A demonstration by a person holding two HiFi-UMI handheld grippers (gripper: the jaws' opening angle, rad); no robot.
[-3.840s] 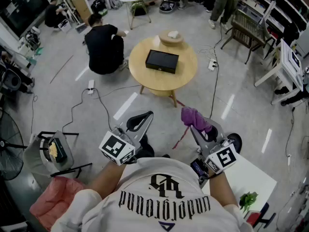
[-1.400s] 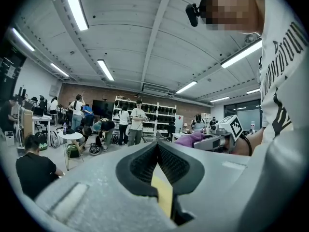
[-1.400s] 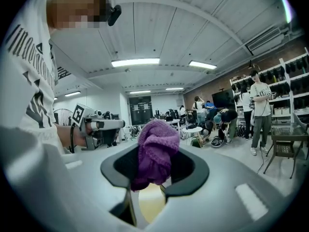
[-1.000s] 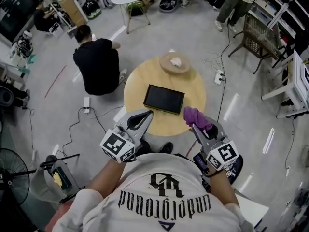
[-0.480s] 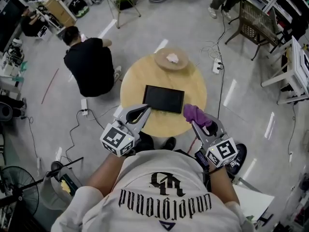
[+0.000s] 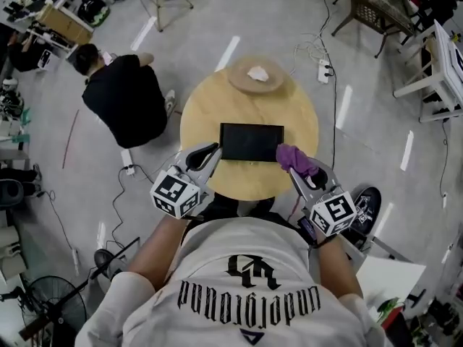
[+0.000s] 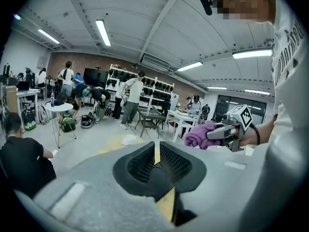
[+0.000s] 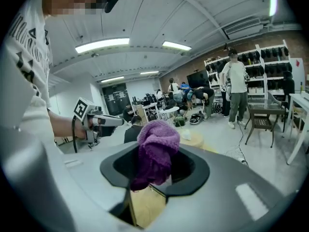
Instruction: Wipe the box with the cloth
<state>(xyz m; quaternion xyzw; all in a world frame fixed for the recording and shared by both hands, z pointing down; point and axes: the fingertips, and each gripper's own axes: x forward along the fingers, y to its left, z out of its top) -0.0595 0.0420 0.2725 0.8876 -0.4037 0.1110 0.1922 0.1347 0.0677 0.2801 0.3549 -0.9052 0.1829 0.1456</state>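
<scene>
**Purple cloth being held beside the black box**

A purple cloth (image 6: 295, 159) is being clamped between the jaws of the right claw (image 6: 292, 166), with most of it bunched up above the tips. The cloth is being held over the near right part of the round wooden surface (image 6: 210, 107), just beside the right end of the black box (image 6: 251, 142); whether it is touching the box cannot be told. The box is lying flat near the middle of the surface. The left claw (image 6: 211, 150) is being held just off the box's left end. Its jaws have just been opening: a narrow gap is being left between the pads, and nothing is being gripped between them. At the far edge of the surface, a crumpled white item (image 6: 257, 73) is being carried in a shallow wooden dish (image 6: 242, 84). On the floor to the left, a person in black (image 6: 123, 103) is crouching.
</scene>
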